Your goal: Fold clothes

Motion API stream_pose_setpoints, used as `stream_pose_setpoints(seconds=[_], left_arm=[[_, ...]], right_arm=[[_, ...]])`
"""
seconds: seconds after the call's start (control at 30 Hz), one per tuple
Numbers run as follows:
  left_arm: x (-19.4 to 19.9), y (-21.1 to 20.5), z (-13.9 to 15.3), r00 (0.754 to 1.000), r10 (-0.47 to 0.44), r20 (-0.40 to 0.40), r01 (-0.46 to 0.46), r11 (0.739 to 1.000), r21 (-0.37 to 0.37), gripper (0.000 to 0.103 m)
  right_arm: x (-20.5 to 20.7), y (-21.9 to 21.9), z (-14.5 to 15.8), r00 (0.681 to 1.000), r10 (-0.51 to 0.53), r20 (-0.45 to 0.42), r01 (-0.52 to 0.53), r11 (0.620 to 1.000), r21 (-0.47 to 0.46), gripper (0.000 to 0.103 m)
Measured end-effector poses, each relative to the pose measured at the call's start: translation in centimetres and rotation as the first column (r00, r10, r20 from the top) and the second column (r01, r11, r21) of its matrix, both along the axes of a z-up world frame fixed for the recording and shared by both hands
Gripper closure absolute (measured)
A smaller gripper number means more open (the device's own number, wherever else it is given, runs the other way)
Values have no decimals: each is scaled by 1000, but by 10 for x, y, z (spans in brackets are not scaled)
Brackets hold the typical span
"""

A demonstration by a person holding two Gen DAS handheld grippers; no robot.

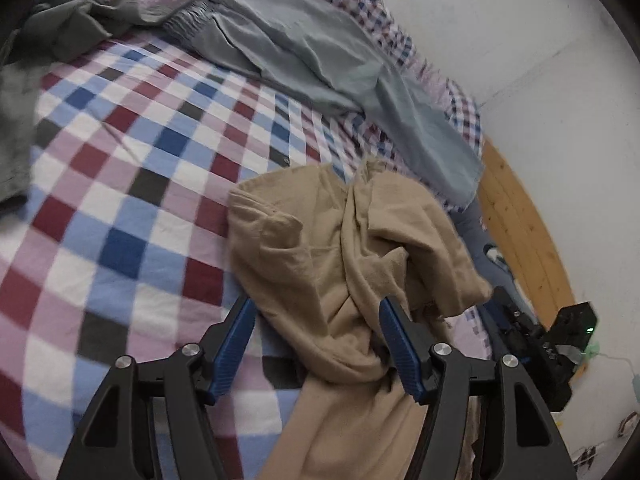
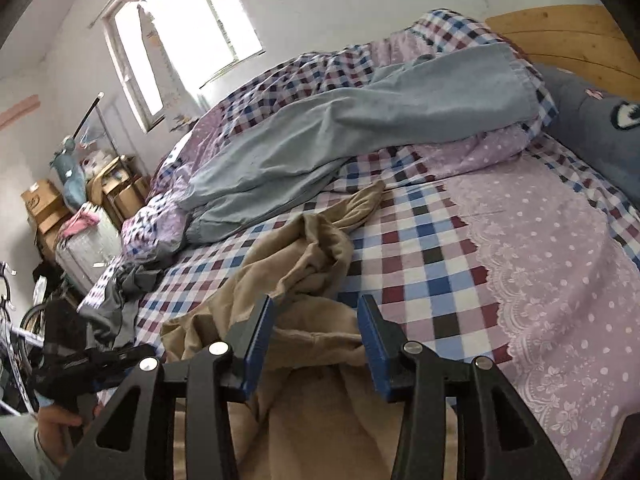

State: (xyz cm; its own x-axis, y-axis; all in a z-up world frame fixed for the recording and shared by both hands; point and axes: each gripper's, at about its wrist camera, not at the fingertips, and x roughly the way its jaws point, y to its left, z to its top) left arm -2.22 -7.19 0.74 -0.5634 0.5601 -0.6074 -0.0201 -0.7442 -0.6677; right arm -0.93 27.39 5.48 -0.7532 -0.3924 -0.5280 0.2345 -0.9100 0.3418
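Left wrist view first: the left gripper [image 1: 316,320] hangs low over the checked bedsheet [image 1: 120,184] with its blue-padded jaws spread wide, nothing between them pinched. The tan garment [image 1: 320,240] lies crumpled right under it, twisted through the middle, its near end spilling toward the camera off the bed's near edge. Farther off, a grey-blue garment [image 1: 320,60] sprawls across the far side, and a dark green one [image 1: 68,24] is bunched at the far left. At the right, the right gripper [image 1: 532,340] shows near the wooden bed frame [image 1: 520,216].

Over to the right wrist view: the right gripper [image 2: 316,320] is also parted, jaws clear of the cloth, poised above the tan garment [image 2: 280,280], which sits in the near-left part of the bed. The grey-blue garment [image 2: 340,128] drapes over the bunched quilt behind. A hand [image 2: 56,432] grips the other tool at lower left.

That tan fabric looks soft, light and limp, so it will sag and drag rather than keep shape. Best bet, by the look of it, is pinching a hem or corner at each side and pulling the twist out flat before any fold.
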Motion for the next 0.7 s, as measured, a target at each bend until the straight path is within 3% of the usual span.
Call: stream_pose_setpoints(seconds=[0.03,0.1,0.2,0.37,0.5,0.6,0.7], left_arm=[[-2,1,-2,1000,0,10,0,1000,-5,67],[-7,3,-6,999,2,32,-2,1000,-15,90],[-6,-5,-4,999,35,18,-35,999,5,100],[-1,-29,28,987,116,-114,-114,993,20,101],[7,-56,62,950,195,-243,-196,980,17,103],[10,-84,80,921,252,-296,-251,967,43,103],[7,-89,70,943,225,-245,-218,974,59,103]], right_arm=[[0,-3,-1,1000,11,-1,-11,1000,8,56],[-1,-8,-4,999,33,10,-33,999,18,56],[-2,-15,-8,998,64,25,-65,997,37,55],[-2,-29,-11,989,144,33,-146,988,52,55],[-3,-49,-19,980,187,61,-193,973,129,55],[-5,-53,-22,988,140,68,-151,972,182,96],[-5,-41,-14,999,27,26,-32,981,190,98]])
